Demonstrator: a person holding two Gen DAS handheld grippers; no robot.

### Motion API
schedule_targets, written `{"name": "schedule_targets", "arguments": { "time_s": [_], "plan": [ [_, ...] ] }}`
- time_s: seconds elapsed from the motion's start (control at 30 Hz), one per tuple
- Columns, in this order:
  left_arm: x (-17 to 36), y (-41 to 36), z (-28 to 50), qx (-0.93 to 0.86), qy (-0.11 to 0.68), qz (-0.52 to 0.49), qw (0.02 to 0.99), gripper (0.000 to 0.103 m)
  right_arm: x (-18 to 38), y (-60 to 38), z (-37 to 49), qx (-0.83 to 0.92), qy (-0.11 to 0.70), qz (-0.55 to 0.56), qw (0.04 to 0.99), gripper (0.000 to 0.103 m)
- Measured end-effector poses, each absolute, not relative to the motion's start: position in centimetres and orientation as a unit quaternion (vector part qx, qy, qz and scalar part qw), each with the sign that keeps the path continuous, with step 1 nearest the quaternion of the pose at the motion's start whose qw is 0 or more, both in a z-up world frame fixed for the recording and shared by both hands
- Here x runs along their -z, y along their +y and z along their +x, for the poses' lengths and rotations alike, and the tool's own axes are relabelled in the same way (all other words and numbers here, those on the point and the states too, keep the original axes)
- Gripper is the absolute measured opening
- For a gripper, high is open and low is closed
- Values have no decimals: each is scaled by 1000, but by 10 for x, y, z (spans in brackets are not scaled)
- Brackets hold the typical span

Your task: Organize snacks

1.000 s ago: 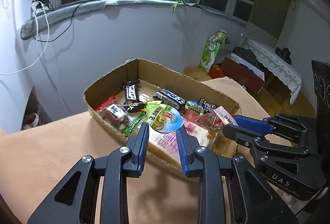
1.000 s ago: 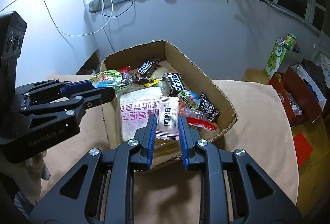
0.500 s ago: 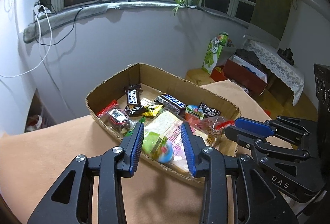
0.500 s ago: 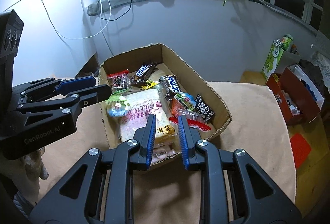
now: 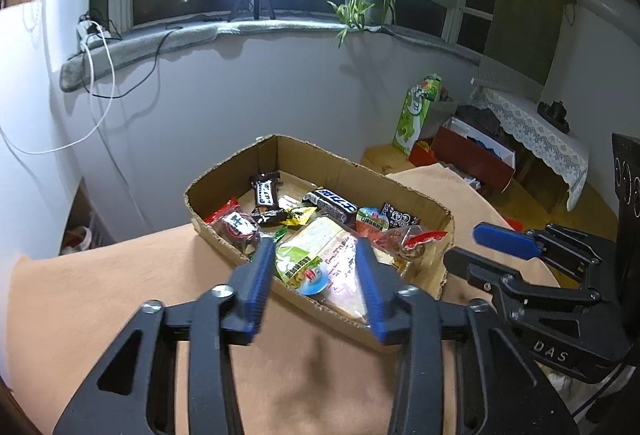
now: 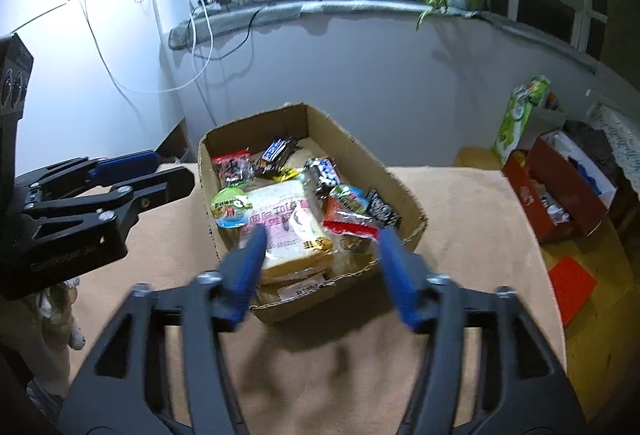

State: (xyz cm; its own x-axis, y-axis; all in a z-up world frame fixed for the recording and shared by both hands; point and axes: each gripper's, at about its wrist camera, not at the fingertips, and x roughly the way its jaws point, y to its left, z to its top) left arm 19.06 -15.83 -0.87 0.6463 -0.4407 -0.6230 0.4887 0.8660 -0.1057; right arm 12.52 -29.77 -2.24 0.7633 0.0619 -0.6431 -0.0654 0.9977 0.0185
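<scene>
A shallow cardboard box (image 5: 240,171) (image 6: 360,143) sits on the tan table and holds several snacks: a bread pack (image 5: 332,239) (image 6: 288,203), a green round-lidded cup (image 5: 300,267) (image 6: 230,207), chocolate bars (image 5: 266,191) and a red-topped packet (image 6: 350,227). My left gripper (image 5: 316,283) is open and empty just in front of the box. My right gripper (image 6: 320,259) is open wide and empty at the box's near end. Each gripper also shows in the other's view: the right one in the left wrist view (image 5: 504,247), the left one in the right wrist view (image 6: 132,171).
The tan cloth-covered table (image 5: 120,275) spreads around the box. Beyond the table's right side stand a red box (image 6: 560,191) and a green carton (image 6: 516,115) on the floor. A grey wall with a windowsill and a plant (image 5: 364,11) lies behind.
Both grippers have opened and let go: the green cup and the white-pink packet dropped into the box. Both grippers have pulled back from the box.
</scene>
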Motion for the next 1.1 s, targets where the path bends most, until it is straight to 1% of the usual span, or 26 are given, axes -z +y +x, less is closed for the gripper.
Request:
{"name": "schedule_targets", "arguments": {
  "time_s": [0.03, 0.07, 0.1, 0.13, 0.2, 0.23, 0.3, 0.37, 0.43, 1.1],
  "plan": [
    [7, -157, 188, 255, 329, 36, 909, 54, 20, -298, 121, -29, 336, -4, 942, 71],
    [6, -157, 184, 253, 324, 38, 911, 55, 19, -299, 119, -26, 332, -3, 943, 72],
    [5, -156, 183, 252, 322, 39, 912, 56, 18, -300, 117, -23, 330, -2, 944, 75],
    [5, -155, 181, 251, 322, 40, 912, 57, 17, -301, 115, -21, 328, 0, 944, 80],
    [4, -155, 180, 248, 324, 38, 912, 63, 16, -304, 113, -16, 323, 2, 946, 88],
    [4, -153, 179, 245, 324, 37, 913, 65, 15, -305, 111, -11, 320, 1, 947, 89],
    [4, -152, 179, 241, 324, 37, 914, 65, 15, -308, 110, -7, 319, 1, 948, 89],
    [4, -152, 178, 238, 326, 38, 914, 70, 15, -311, 109, -3, 321, 2, 947, 89],
    [4, -151, 176, 232, 327, 42, 915, 72, 16, -313, 109, 1, 324, 3, 946, 89],
    [-4, -150, 160, 221, 315, 49, 921, 72, 15, -312, 101, 5, 323, -2, 947, 90]
  ]
}}
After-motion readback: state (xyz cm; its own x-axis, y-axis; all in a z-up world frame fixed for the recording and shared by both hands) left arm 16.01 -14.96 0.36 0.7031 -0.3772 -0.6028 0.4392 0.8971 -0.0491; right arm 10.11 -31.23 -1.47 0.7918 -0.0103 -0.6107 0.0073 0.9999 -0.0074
